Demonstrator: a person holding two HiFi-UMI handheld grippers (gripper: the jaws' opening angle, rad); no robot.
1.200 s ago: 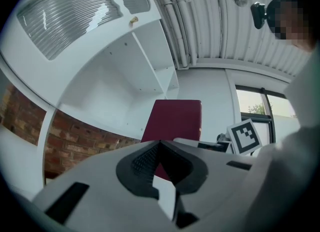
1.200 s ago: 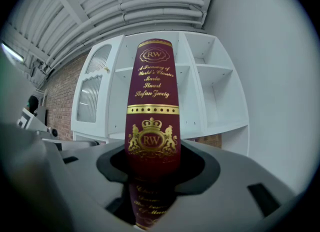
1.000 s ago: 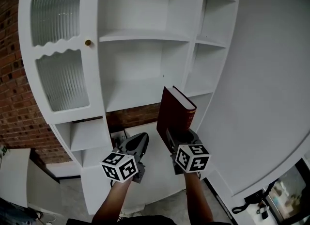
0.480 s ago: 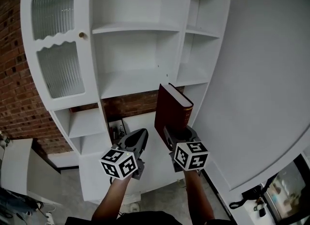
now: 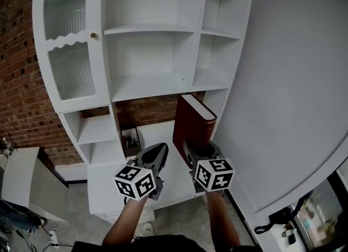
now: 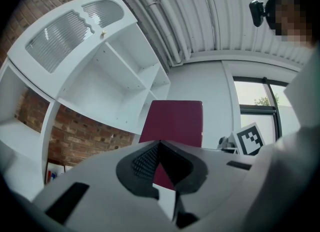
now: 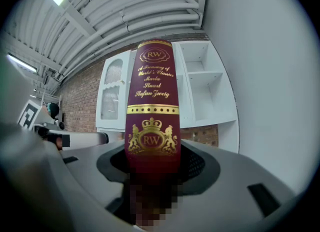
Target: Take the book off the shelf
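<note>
A dark red hardback book (image 5: 194, 128) with gold lettering on its spine (image 7: 152, 108) stands upright in my right gripper (image 5: 198, 150), whose jaws are shut on its lower end. It is held in the air in front of the white shelf unit (image 5: 147, 88), away from the shelves. My left gripper (image 5: 154, 156) is beside it on the left, shut with nothing in it. In the left gripper view the book's red cover (image 6: 175, 123) shows just past the closed jaws.
The white shelf unit has bare open shelves and a ribbed glass door (image 5: 66, 42) with a brass knob (image 5: 93, 36) on its left. A brick wall (image 5: 19, 93) lies behind. A white wall (image 5: 293, 82) fills the right side. Small items sit in a low cubby (image 5: 131, 139).
The shelf unit has shifted up and right in the head view and looks further off. Both grippers and the held book keep their places in the view.
</note>
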